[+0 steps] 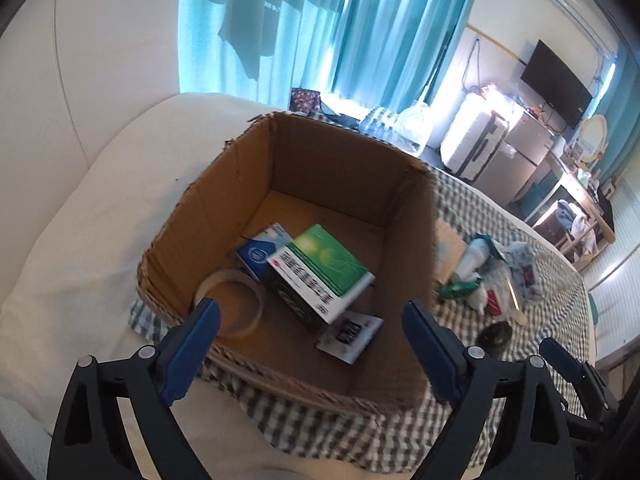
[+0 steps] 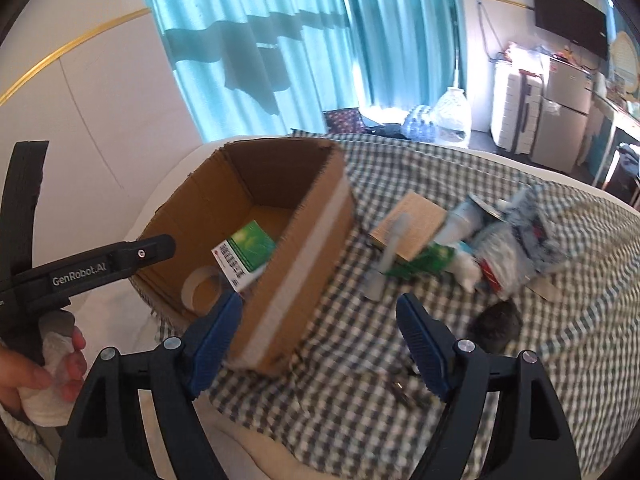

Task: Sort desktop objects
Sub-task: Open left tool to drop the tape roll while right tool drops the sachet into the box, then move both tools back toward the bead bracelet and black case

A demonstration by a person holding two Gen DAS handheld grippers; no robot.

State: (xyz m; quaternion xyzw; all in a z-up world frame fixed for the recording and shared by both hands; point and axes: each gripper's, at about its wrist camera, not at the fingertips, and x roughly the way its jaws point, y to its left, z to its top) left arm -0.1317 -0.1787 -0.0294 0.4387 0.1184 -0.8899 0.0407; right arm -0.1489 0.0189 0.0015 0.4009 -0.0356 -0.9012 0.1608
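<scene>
both grippers hung empty over a checked cloth as desktop clutter was sorted into an open cardboard box. the left gripper stood with its blue pads spread wide above the box's near rim, nothing between them. the right gripper was likewise apart, straddling the box's taped corner, gripping nothing. a hand showed at the frame's lower left edge.

inside the box lay a glossy green-and-white carton, tilted across a blue-and-white carton, beside a ring of clear tape and a flat printed card. the unsorted heap sat on the cloth well right of the box: a flat brown card, a green wrapper, crinkled plastic packets and a pale tube, with a dark round item nearer the right gripper.

the next pick looked to fall to the right gripper. it would do best to take one stiff, separate piece, closing across its narrow sides; the packets looked slippery and likely to drag neighbours. the box walls were corrugated and ragged at the rim, so a drop from well inside the opening seemed safest.
</scene>
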